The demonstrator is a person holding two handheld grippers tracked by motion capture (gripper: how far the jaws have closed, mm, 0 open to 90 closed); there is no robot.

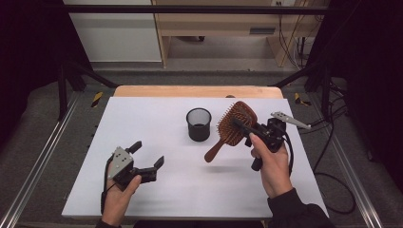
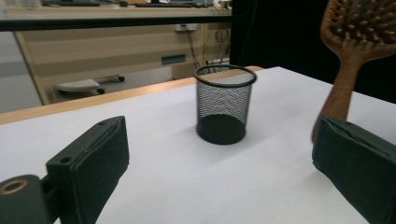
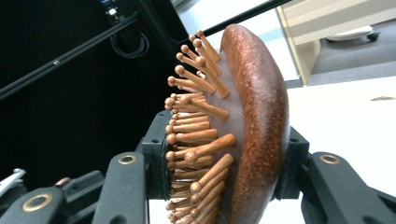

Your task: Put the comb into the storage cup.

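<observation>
Between right claw (image 1: pixel 244 128) jaws: hairbrush (image 1: pixel 236 124) head, clamped, handle down-left.

Reddish-brown wooden paddle hairbrush (image 1: pixel 236 124) with lighter tan pins, black wire-mesh pencil cup (image 1: pixel 198 124), plain white bench (image 1: pixel 190 180), both tools black with grey plates.

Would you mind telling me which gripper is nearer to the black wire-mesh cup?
Right. The right gripper, clamped on the wooden hairbrush, is just to the right of the black wire-mesh cup; the left gripper, open, sits farther off, nearer the person.
</observation>
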